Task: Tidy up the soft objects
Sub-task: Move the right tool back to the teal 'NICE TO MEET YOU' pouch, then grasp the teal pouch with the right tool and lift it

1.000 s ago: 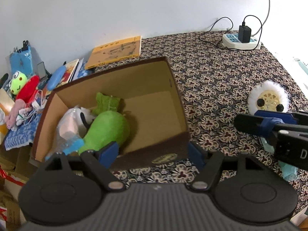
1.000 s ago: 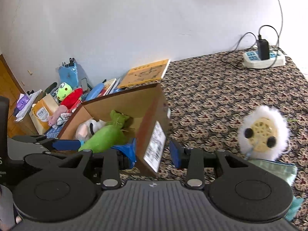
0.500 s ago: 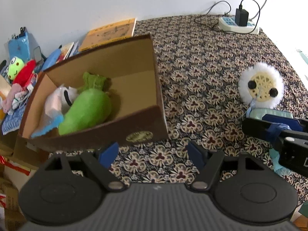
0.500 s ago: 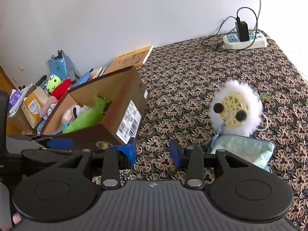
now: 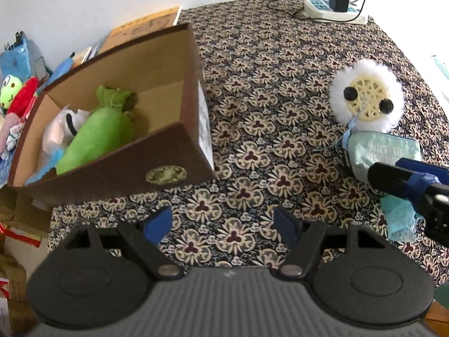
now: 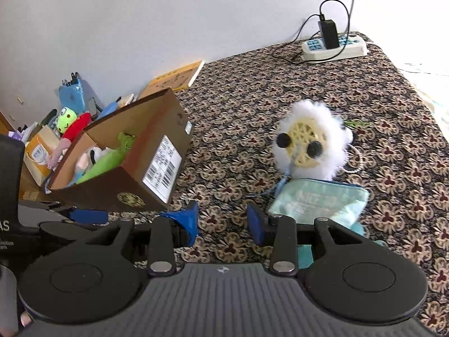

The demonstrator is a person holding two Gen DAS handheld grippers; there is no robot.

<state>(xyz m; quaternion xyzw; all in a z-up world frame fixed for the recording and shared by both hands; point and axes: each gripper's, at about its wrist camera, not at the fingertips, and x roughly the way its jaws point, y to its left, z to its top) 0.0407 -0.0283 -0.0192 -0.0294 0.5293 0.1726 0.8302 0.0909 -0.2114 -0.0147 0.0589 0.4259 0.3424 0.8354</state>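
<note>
A brown cardboard box [image 5: 118, 174] [image 6: 132, 179] sits on the patterned cloth at the left. It holds a green plush [image 5: 95, 137] [image 6: 103, 163] and a white soft toy in plastic [image 5: 57, 132]. A white fluffy toy with a yellow face [image 5: 367, 101] [image 6: 308, 143] lies to the right, touching a pale mint pouch [image 5: 381, 151] [image 6: 320, 199]. My left gripper [image 5: 221, 224] is open and empty over bare cloth in front of the box. My right gripper [image 6: 221, 220] is open and empty, just before the pouch; it also shows in the left wrist view [image 5: 407, 179].
A power strip with a charger [image 5: 334, 14] [image 6: 334, 45] lies at the far edge by the wall. A yellow book [image 6: 176, 78] lies behind the box. A pile of toys and clutter [image 5: 16, 95] [image 6: 64, 129] sits off the left edge.
Both grippers have pulled back and swung right, away from the box. The fluffy toy and the pouch now sit nearer the right gripper. Both grippers stay open.
</note>
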